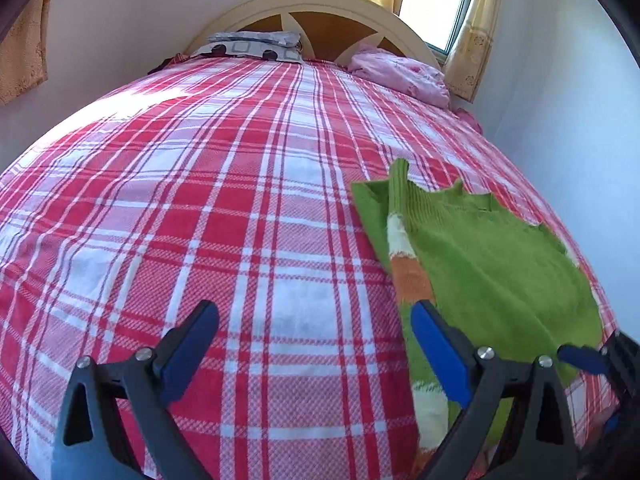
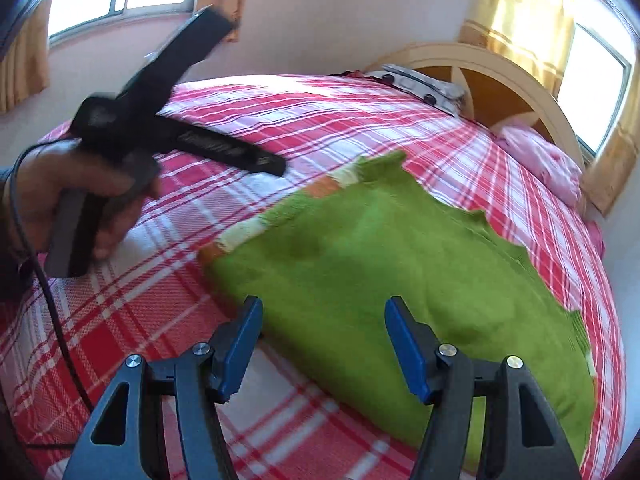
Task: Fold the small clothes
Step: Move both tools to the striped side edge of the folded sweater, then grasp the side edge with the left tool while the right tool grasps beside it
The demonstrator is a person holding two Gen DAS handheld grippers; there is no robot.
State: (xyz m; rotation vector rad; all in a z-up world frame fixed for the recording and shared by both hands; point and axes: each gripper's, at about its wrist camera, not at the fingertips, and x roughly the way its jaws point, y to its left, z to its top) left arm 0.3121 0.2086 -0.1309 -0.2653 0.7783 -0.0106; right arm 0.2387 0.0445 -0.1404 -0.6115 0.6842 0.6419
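A small green knit sweater with an orange and white striped sleeve lies flat on the red plaid bed. My left gripper is open and empty above the bed; its right finger hangs over the sweater's left edge. In the right wrist view the sweater fills the middle. My right gripper is open and empty just above the sweater's near edge. The left gripper, held in a hand, shows at upper left, open. The right gripper's fingertip shows at the left view's lower right.
The bed's plaid sheet spreads wide to the left of the sweater. A patterned pillow and a pink bundle of cloth lie by the curved headboard. A wall runs along the bed's right side.
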